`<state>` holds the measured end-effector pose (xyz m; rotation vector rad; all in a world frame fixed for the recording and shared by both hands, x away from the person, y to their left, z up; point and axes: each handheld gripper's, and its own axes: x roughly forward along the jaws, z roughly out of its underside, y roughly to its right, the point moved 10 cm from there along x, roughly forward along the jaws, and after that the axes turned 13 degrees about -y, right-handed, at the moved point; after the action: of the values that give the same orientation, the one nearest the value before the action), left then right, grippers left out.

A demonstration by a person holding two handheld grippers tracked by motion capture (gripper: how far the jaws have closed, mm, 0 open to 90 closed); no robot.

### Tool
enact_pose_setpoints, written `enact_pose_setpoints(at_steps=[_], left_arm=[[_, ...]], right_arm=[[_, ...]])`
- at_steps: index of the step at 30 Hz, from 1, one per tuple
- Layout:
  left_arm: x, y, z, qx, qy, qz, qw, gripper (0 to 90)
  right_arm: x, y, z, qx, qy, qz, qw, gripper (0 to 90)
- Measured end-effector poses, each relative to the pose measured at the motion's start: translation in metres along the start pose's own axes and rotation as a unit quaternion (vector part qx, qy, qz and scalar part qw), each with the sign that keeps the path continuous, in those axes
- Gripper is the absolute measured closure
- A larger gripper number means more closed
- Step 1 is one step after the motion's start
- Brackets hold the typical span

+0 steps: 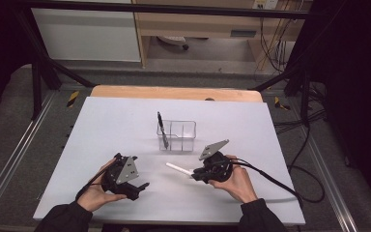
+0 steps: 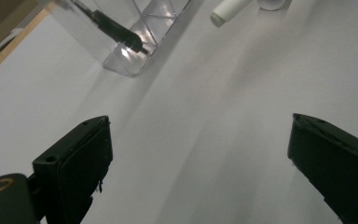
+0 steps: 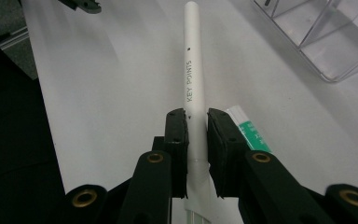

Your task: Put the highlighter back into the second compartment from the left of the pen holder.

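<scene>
My jaws on the left gripper [image 1: 142,186] stand wide apart with nothing between them; I see only the white table sheet [image 1: 106,125] under them. On the right gripper [image 1: 194,175] my jaws are clamped on a white pen [image 1: 178,169], which carries the words KEY POINTS in the right gripper view.

Going from left to right on the table: my left hand [image 1: 99,191] with its gripper, then in the middle, farther from me, a clear plastic organizer [image 1: 178,135] with a black pen [image 1: 160,124] standing tilted in its left compartment, then my right hand [image 1: 234,183].

The white pen sticks out from the right jaws toward the left gripper, above the sheet, and nothing stands between it and the organizer. A small green and white thing [image 3: 249,133] shows just beside the right jaw; I cannot tell what it is.
</scene>
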<state>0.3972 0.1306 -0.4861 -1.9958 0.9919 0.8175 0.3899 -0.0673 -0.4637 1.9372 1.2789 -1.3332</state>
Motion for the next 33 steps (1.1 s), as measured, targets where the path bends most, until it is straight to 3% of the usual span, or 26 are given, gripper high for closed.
enact_pose_setpoints(at_steps=[10,17,22,28,33], left_arm=[[0.001,0.010,-0.021,0.064,0.001,-0.010,0.9979,7.1],[0.002,0.018,-0.038,0.112,-0.002,-0.021,0.9934,10.3],[0.009,0.025,-0.048,0.144,-0.008,-0.030,0.9890,14.5],[0.015,0.032,-0.058,0.191,-0.005,-0.050,0.9804,23.0],[0.018,0.035,-0.067,0.217,0.005,-0.065,0.9740,33.2]], right_arm=[[0.001,-0.006,-0.010,-0.011,-0.016,-0.005,0.9998,78.8],[0.001,-0.011,-0.016,-0.012,-0.027,-0.011,0.9995,78.8],[0.001,-0.015,-0.020,-0.015,-0.036,-0.016,0.9991,78.8],[0.003,-0.019,-0.025,-0.012,-0.041,-0.022,0.9989,78.8],[0.006,-0.023,-0.030,-0.012,-0.042,-0.028,0.9986,78.8]])
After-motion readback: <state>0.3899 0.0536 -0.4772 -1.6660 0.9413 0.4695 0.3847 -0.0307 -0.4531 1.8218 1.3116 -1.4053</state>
